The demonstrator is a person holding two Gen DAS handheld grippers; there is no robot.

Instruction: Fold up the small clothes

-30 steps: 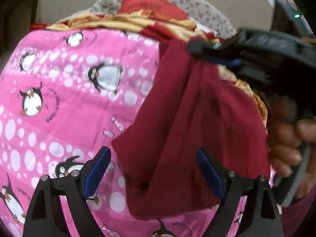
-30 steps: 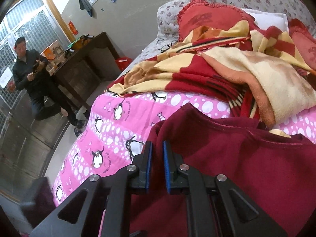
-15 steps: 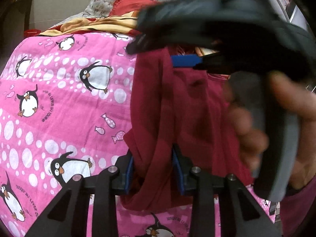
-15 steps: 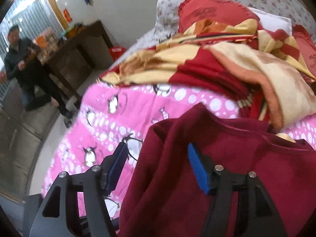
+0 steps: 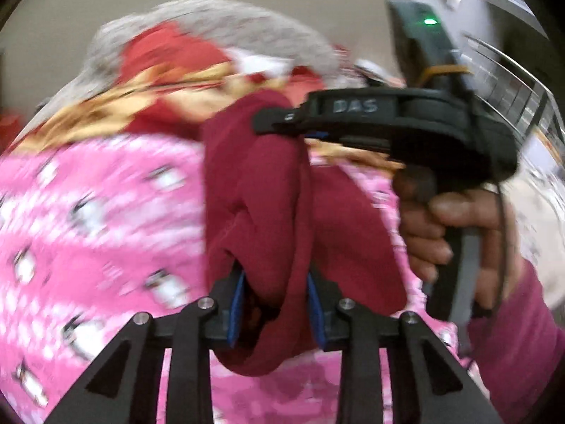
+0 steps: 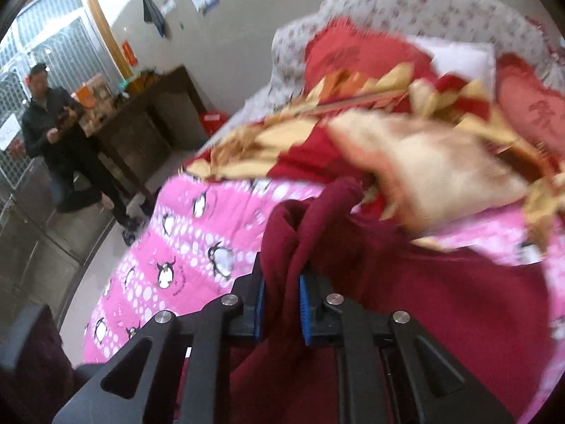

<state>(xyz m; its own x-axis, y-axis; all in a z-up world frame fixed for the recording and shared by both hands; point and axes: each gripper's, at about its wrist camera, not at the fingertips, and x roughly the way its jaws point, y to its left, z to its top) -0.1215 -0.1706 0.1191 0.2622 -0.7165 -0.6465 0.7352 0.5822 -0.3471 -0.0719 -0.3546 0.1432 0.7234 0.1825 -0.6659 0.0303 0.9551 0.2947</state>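
A small maroon garment (image 5: pixel 268 212) hangs bunched between both grippers above the pink penguin bedsheet (image 5: pixel 88 212). My left gripper (image 5: pixel 275 304) is shut on a thick fold at its lower end. My right gripper (image 5: pixel 282 127) shows in the left wrist view, held sideways, clamped on the garment's upper edge. In the right wrist view my right gripper (image 6: pixel 281 300) is shut on a gathered fold of the garment (image 6: pixel 406 300), which spreads to the right over the bedsheet (image 6: pixel 183 247).
A red and yellow blanket (image 6: pixel 388 141) is heaped at the head of the bed with red pillows (image 6: pixel 353 53) behind it. A man (image 6: pixel 53 123) stands by a dark wooden table (image 6: pixel 141 116) off the bed's left side.
The right gripper opened, then shut again on a gathered fold. The left gripper closed on the garment's lower part. The garment is now lifted and bunched between both.
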